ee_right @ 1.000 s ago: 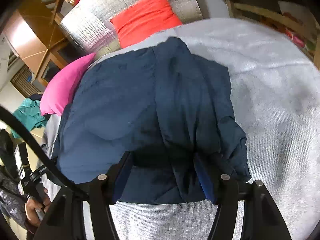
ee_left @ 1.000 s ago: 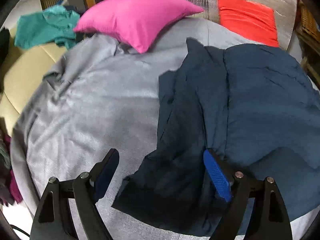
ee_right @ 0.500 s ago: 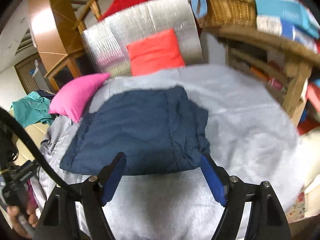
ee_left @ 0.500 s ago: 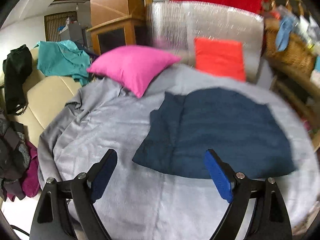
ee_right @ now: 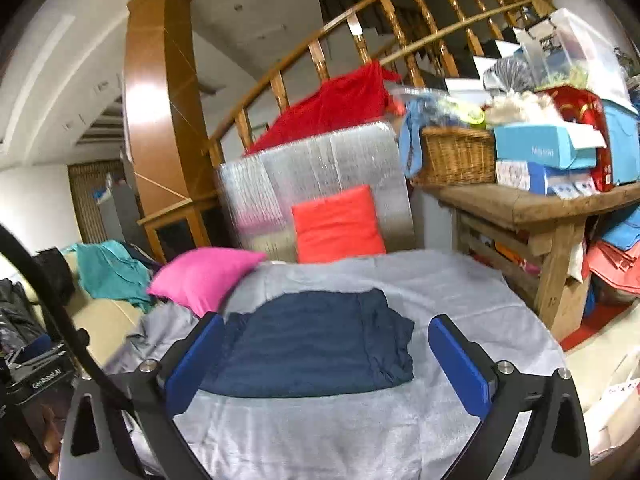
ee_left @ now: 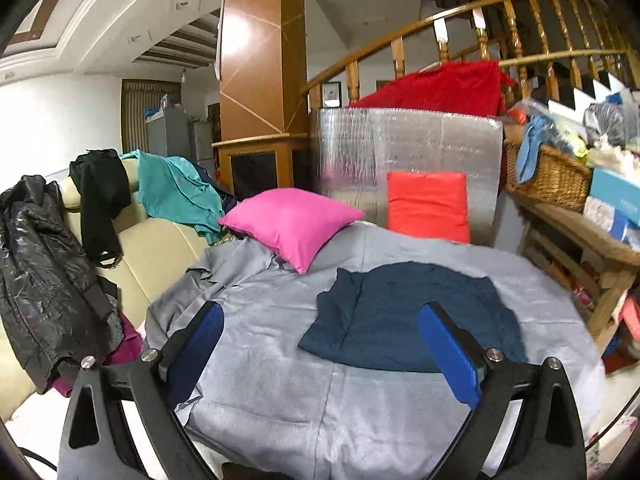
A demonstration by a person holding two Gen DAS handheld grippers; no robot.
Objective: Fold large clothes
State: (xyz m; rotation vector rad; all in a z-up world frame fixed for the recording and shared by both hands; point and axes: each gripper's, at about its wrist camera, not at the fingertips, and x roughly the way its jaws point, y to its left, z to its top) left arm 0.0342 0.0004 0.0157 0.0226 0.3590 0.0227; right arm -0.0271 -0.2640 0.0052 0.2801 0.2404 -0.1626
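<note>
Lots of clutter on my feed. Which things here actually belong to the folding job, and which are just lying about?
Job:
- navy garment, folded on the grey sheet
- left gripper and right gripper, both open and empty, jaws just widened

Lying about:
- pink pillow
- orange-red cushion
- teal shirt
- black jacket
- wicker basket

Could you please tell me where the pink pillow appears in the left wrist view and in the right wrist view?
Left wrist: the pink pillow sits just left of centre, behind the navy garment.
Right wrist: the pink pillow is at left of centre, up-left of the navy garment.
Shared landmark: the orange cushion leaning on the silver mat.
</note>
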